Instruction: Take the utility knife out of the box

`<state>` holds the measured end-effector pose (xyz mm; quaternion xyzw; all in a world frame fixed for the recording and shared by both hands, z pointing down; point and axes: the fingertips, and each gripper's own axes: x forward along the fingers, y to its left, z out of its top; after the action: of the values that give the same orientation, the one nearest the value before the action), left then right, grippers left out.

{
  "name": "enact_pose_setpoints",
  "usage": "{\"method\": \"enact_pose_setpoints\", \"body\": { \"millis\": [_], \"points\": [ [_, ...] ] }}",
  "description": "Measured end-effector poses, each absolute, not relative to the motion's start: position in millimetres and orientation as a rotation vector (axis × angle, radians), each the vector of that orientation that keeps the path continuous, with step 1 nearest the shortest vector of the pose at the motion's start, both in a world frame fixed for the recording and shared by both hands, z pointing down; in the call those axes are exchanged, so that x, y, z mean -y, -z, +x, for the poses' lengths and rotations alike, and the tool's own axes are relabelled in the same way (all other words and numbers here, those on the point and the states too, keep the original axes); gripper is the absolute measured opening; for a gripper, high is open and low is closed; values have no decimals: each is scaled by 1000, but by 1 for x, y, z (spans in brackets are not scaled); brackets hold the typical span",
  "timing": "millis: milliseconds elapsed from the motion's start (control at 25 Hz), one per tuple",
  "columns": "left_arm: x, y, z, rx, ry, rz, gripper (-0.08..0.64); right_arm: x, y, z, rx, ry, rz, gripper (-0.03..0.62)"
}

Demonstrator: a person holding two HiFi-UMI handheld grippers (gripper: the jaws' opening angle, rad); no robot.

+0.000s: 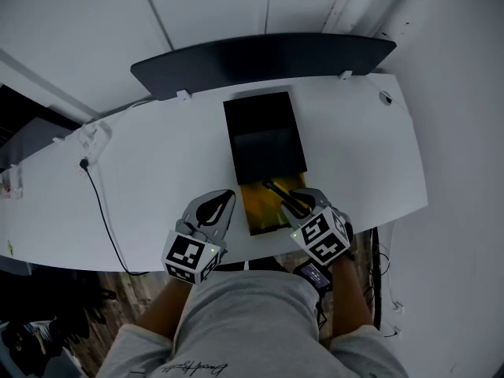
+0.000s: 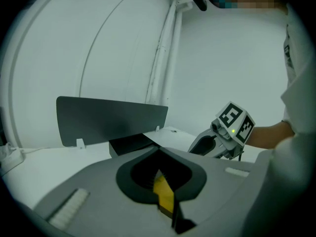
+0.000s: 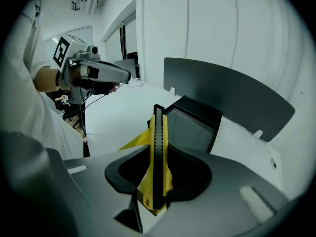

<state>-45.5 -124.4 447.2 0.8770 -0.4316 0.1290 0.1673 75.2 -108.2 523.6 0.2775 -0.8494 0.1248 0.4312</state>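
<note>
The utility knife (image 3: 158, 132) is already in your right gripper (image 1: 293, 201). Its jaws are closed on the yellow body low down, so most of the handle and the black slider stick out past the tips and a short butt end shows below the grip. The knife's long axis runs in line with the jaws, pointing away from you and down toward the black box (image 1: 264, 116), and it hangs over the box's yellow near end (image 1: 264, 215). From the head view it looks clear of the box rather than resting in it, though the height above it is hard to read. The right hand has the job. What matters next is that the box lies straight ahead of the knife's tip, so I'd draw it back or out to your right, over the bare part of the white table (image 1: 370, 164). The box's far part shows a grey lining and no other contents that I can make out. Your left gripper (image 1: 224, 201) sits just beside the yellow end on its left. Its jaws are drawn in to a slit with a yellow strip (image 2: 163, 195) pinched there, probably part of the box's liner, though I can't be sure. Behind the box stands a dark curved panel (image 1: 264, 61), and a cable (image 1: 102, 211) trails off well to the left.
</note>
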Motion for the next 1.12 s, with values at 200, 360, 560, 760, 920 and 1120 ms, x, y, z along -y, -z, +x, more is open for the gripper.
{"method": "enact_pose_setpoints", "body": {
  "millis": [200,360,560,760,920,1120],
  "points": [
    [127,-435,-48,1246,-355,2511,1,111,-507,78,2154,-350,767,130],
    [125,-434,-51,1261,-358,2506,0,112,-494,73,2202,-383,849,130],
    [121,-428,-53,1275,-344,2505,0,108,-479,67,2244,-373,885,130],
    [117,-420,-50,1274,-328,2517,0,105,-464,62,2283,-366,913,130],
    [115,-416,-46,1258,-326,2531,1,104,-453,59,2316,-377,938,130],
    [110,-415,-42,1238,-324,2539,0,100,-441,59,2331,-368,949,130]
  ]
}}
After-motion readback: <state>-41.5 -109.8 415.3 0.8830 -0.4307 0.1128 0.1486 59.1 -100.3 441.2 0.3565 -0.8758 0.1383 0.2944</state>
